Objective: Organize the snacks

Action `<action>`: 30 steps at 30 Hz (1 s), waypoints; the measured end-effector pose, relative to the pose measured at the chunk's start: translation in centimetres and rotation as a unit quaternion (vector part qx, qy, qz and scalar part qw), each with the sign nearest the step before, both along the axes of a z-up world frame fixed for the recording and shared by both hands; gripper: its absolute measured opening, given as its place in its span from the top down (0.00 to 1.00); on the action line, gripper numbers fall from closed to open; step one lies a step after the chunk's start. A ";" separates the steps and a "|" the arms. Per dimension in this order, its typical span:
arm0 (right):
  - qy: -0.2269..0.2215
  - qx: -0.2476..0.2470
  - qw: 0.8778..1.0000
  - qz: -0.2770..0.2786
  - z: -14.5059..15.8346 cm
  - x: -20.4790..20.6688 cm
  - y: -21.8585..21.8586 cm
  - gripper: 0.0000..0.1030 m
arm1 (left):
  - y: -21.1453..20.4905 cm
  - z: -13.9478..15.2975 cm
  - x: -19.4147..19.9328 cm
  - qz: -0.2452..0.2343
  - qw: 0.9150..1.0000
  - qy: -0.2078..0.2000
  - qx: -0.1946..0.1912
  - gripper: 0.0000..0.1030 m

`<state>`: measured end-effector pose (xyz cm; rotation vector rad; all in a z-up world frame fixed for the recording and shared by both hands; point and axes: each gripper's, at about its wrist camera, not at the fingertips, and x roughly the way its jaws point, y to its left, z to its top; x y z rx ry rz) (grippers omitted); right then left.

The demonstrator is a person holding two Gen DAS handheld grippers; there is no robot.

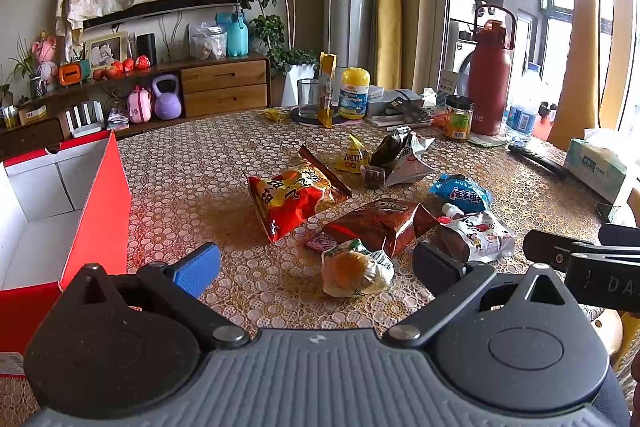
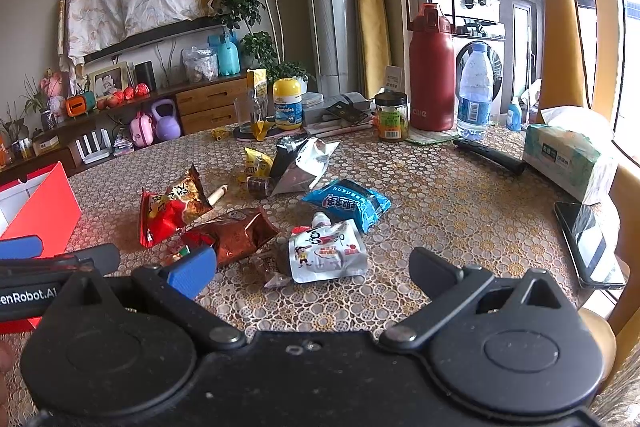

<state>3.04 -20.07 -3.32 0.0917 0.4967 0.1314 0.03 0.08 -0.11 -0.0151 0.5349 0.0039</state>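
Wrapped bun (image 1: 356, 273) lies between the wide-open, empty left gripper (image 1: 316, 269); right gripper (image 2: 312, 271) gapes empty near white pouch (image 2: 328, 255).

The left gripper (image 1: 316, 269) hovered with fingers spread over a wrapped bun (image 1: 356, 273). A brown Oreo bag (image 1: 380, 223) lay at one o'clock, a red box (image 1: 96, 211) at nine.
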 end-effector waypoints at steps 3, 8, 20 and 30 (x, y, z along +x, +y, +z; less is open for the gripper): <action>0.000 0.000 1.000 0.000 0.0 0.0 0.0 0.00 | 0.0 0.0 0.0 0.000 1.000 0.000 0.000 0.00; 0.001 -0.001 1.000 0.001 0.0 0.0 0.0 0.00 | 0.1 -0.3 0.0 0.000 1.000 0.000 0.001 0.00; 0.002 -0.002 1.000 0.001 -0.2 0.0 0.1 0.00 | 0.2 -0.5 -0.1 0.000 1.000 0.002 0.001 0.00; 0.004 -0.002 1.000 0.002 -0.3 0.0 0.2 0.00 | 0.2 -0.7 -0.2 0.000 1.000 0.002 0.002 0.00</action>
